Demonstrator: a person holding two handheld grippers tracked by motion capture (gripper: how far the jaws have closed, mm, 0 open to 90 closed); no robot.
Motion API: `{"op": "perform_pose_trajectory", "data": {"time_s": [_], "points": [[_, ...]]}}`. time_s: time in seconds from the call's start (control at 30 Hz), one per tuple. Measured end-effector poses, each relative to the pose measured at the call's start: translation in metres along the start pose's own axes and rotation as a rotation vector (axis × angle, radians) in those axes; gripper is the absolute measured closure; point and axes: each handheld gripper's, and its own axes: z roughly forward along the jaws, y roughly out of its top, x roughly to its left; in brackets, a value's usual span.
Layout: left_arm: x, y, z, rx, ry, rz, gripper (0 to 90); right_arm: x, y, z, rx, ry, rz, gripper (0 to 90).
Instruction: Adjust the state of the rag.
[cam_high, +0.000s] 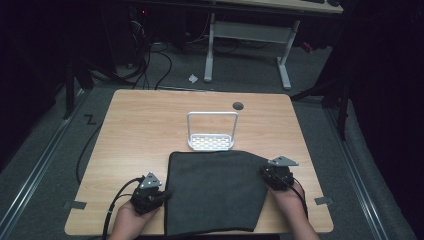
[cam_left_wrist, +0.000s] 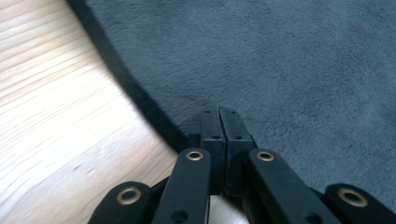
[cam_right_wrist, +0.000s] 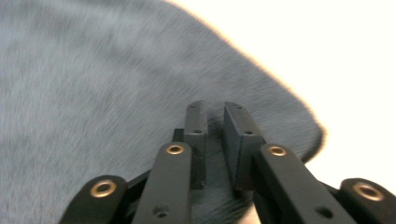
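A dark grey cloth (cam_high: 215, 192) lies spread flat on the near half of the wooden table (cam_high: 145, 130). My left gripper (cam_high: 159, 194) is at the cloth's left edge. In the left gripper view its jaws are pressed together, and the left gripper (cam_left_wrist: 219, 111) rests over the cloth (cam_left_wrist: 280, 70) just inside the black hem (cam_left_wrist: 126, 79). My right gripper (cam_high: 270, 172) is at the cloth's far right corner. In the right gripper view the right gripper (cam_right_wrist: 215, 108) has a narrow gap between its jaws, with the cloth (cam_right_wrist: 93, 93) lying in that gap.
A white wire rack (cam_high: 211, 131) with a perforated base stands just beyond the cloth. A round cable hole (cam_high: 238, 105) sits near the table's far edge. Bare wood lies on both sides of the cloth. Desk legs and cables are on the floor behind.
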Motion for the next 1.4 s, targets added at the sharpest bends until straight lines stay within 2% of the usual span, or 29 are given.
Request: {"op": "perform_pose_trajectory", "data": {"time_s": [0.1, 0.17, 0.23, 0.3, 0.33, 0.37, 0.4, 0.47, 0.53, 0.57, 0.63, 0.7, 0.8, 0.87, 0.9, 0.97, 1.0, 1.1, 1.13, 1.23, 1.3, 1.4], "points": [[0.007, -0.001, 0.000, -0.017, 0.002, -0.031, 89.0, -0.013, 0.000, -0.009, -0.050, -0.036, 0.066, 66.8], [0.008, 0.000, 0.000, -0.021, 0.001, -0.027, 88.7, -0.023, -0.004, -0.007, -0.043, -0.038, 0.138, 55.1], [0.007, 0.000, 0.001, -0.024, 0.003, -0.020, 87.2, -0.030, -0.008, -0.002, -0.011, -0.012, 0.200, 46.7], [0.006, -0.001, 0.001, -0.028, 0.006, -0.019, 85.7, -0.030, -0.011, 0.001, 0.004, 0.023, 0.232, 47.7], [0.005, -0.001, 0.001, -0.027, 0.007, -0.017, 85.0, -0.028, -0.012, 0.001, 0.014, 0.024, 0.218, 52.9], [0.005, -0.001, 0.001, -0.026, 0.008, -0.017, 84.8, -0.024, -0.013, 0.001, 0.022, 0.030, 0.188, 65.5], [0.005, -0.001, 0.001, -0.026, 0.006, -0.018, 84.7, -0.021, -0.012, -0.001, 0.007, 0.024, 0.152, 74.3], [0.005, 0.000, 0.001, -0.027, 0.003, -0.023, 84.2, -0.014, -0.005, -0.012, -0.055, 0.006, 0.112, 79.2], [0.004, 0.000, 0.002, -0.027, 0.003, -0.022, 83.8, 0.000, 0.007, -0.026, -0.130, 0.007, 0.057, 79.5], [0.003, 0.000, 0.002, -0.028, 0.003, -0.021, 83.6, 0.011, 0.014, -0.031, -0.158, 0.029, 0.020, 79.4], [0.003, 0.000, 0.002, -0.028, 0.000, -0.022, 83.3, 0.039, 0.022, -0.034, -0.181, 0.095, -0.055, 79.2], [0.004, 0.000, 0.002, -0.029, -0.002, -0.023, 83.1, 0.070, 0.024, -0.028, -0.164, 0.174, -0.117, 78.9], [0.004, 0.000, 0.002, -0.027, 0.000, -0.017, 83.1, 0.110, 0.020, -0.014, -0.100, 0.263, -0.220, 77.1], [0.003, 0.000, 0.002, -0.027, 0.001, -0.012, 83.2, 0.123, 0.018, -0.010, -0.076, 0.312, -0.249, 70.8], [0.003, 0.000, 0.002, -0.027, 0.002, -0.010, 83.2, 0.125, 0.018, -0.013, -0.078, 0.321, -0.251, 66.7], [0.003, 0.000, 0.002, -0.026, 0.003, -0.006, 83.2, 0.121, 0.021, -0.025, -0.115, 0.331, -0.228, 64.0], [0.003, 0.001, 0.002, -0.027, 0.003, -0.005, 83.2, 0.115, 0.023, -0.033, -0.140, 0.317, -0.216, 63.5], [0.002, 0.001, 0.003, -0.030, 0.005, -0.008, 82.4, 0.086, 0.022, -0.050, -0.188, 0.232, -0.157, 66.5], [0.001, 0.002, 0.004, -0.030, 0.007, -0.003, 81.6, 0.075, 0.018, -0.052, -0.178, 0.206, -0.129, 66.7], [-0.003, 0.004, 0.005, -0.038, -0.003, 0.002, 78.6, 0.055, 0.001, -0.051, -0.112, 0.180, -0.067, 62.7], [-0.006, 0.006, 0.007, -0.031, -0.016, 0.021, 77.2, 0.051, -0.012, -0.050, -0.071, 0.203, -0.027, 58.0], [-0.010, 0.007, 0.012, -0.023, -0.012, 0.047, 76.7, 0.051, -0.025, -0.045, -0.010, 0.236, 0.002, 53.4]]}}
